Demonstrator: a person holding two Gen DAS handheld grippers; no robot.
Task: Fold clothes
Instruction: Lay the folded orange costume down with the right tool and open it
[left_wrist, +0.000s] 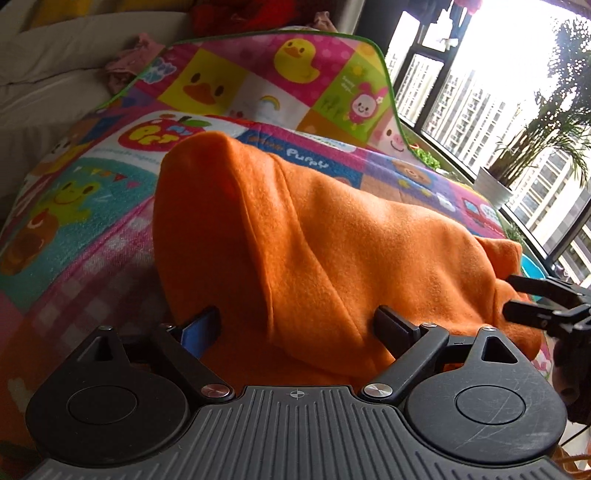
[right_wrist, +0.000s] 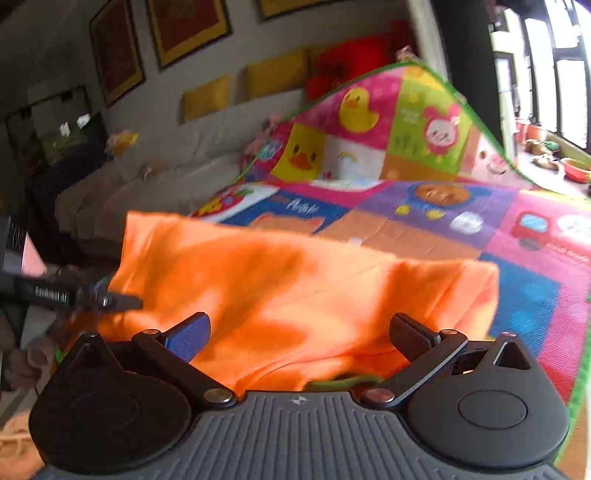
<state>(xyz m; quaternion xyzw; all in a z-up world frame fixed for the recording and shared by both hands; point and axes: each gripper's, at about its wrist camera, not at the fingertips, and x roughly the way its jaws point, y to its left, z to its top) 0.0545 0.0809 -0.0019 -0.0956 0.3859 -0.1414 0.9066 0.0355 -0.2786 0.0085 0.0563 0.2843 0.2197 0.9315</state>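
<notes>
The left hand-held gripper stands with its jaws wide apart, straddling the near hem of the orange garment without pinching it. The right hand-held gripper likewise has its jaws spread to their widest, with orange cloth lying between them but not clamped. The garment rests in a partly folded, humped heap on the cartoon play mat, near that mat's front edge; what lies under the mat cannot be told.

The step in hand appears to be choosing fresh holds for the next fold. It would go best if each gripper closed on a single hem layer at opposite corners, the two then lifting together so the cloth stays taut and creases fall straight.

Count: two grippers, one orange garment, one mat, one potted plant by the window.
</notes>
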